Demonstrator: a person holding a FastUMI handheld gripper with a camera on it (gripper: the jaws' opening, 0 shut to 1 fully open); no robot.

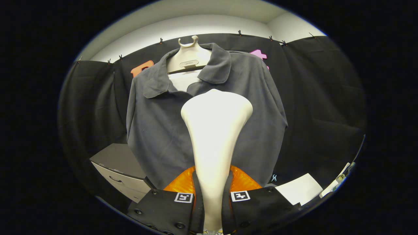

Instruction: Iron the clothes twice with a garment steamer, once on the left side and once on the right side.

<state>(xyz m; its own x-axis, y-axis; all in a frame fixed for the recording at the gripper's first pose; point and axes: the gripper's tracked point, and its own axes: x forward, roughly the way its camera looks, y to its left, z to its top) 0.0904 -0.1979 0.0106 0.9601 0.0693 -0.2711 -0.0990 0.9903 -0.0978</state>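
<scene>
Holding garment steamer (214,137), hand-held gripper (212,195) clamped on its handle | dark grey polo shirt (156,130) on hanger (188,55), just beyond | step: centred, pass pending | next: shift left.

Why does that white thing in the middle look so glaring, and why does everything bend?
Gripper view: the garment steamer, clamped between the gripper fingers, sits close and catches strong light, so it washes out; the fisheye lens curves the grey shirt and cabinet; focus stays fairly sharp.
</scene>
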